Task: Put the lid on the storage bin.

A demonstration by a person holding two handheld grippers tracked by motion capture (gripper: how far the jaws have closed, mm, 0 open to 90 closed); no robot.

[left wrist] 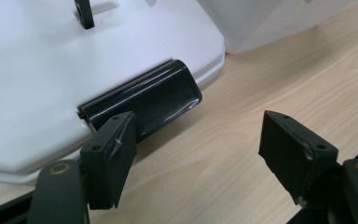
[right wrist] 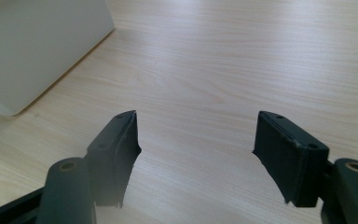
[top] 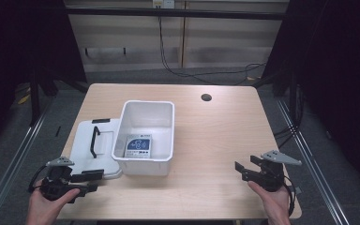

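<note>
The wooden table (top: 215, 140) takes up the middle of the room, with a round cable hole (top: 206, 97) near its far edge. On its left half sits a white plastic bin (top: 146, 136), open at the top, and down on its floor lies a small blue-and-white card or packet (top: 139, 145); the print is too small to read. Flat on the table and touching the bin's left side is the white lid (top: 91, 147), black handle (top: 94, 140) on top, a black latch (left wrist: 144, 98) at its near edge. At the near left corner a hand holds the left gripper (top: 86, 180), jaws spread wide and empty, one of them just in front of that latch; whether it touches I can't tell. Over at the near right, well apart from the bin, the other hand holds the right gripper (top: 240, 171), jaws wide open too, over bare wood.
</note>
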